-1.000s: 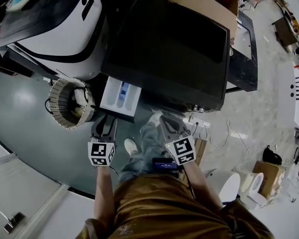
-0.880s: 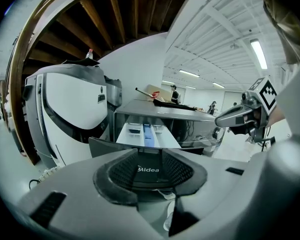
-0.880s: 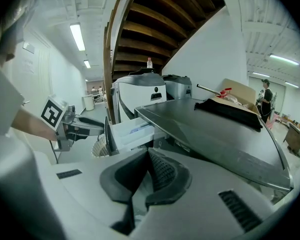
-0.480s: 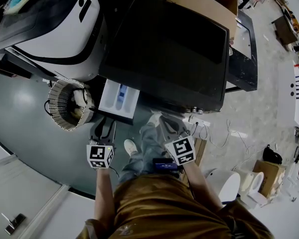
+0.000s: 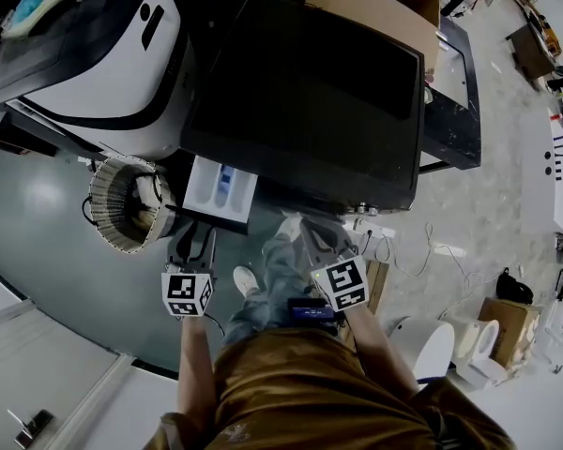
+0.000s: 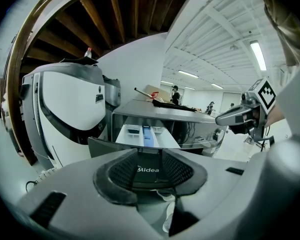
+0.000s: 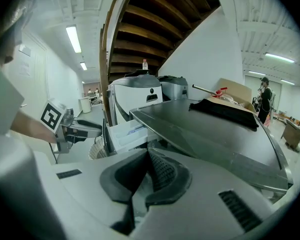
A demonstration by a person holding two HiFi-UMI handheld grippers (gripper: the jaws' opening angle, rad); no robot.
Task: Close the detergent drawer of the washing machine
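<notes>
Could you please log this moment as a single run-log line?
detergent drawer: partly open | left tool: jaws apart, at drawer front | right tool: jaws together, empty, clear of drawer

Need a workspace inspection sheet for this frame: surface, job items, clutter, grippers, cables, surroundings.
Surface: glossy grey floor; the dark top of the washing machine.
Job's things: detergent drawer partly pulled out, white tray with a blue insert showing.
Clutter: cardboard box on the machine top; round basket on the floor beside the drawer.
Grippers: left gripper has its jaws apart and lined up on the drawer's front panel, contact unclear; right gripper has its jaws together and is empty.
Cables: power strip with white cables on the floor, right of the machine.
Surroundings: white machine at left; wooden stair underside overhead.
</notes>
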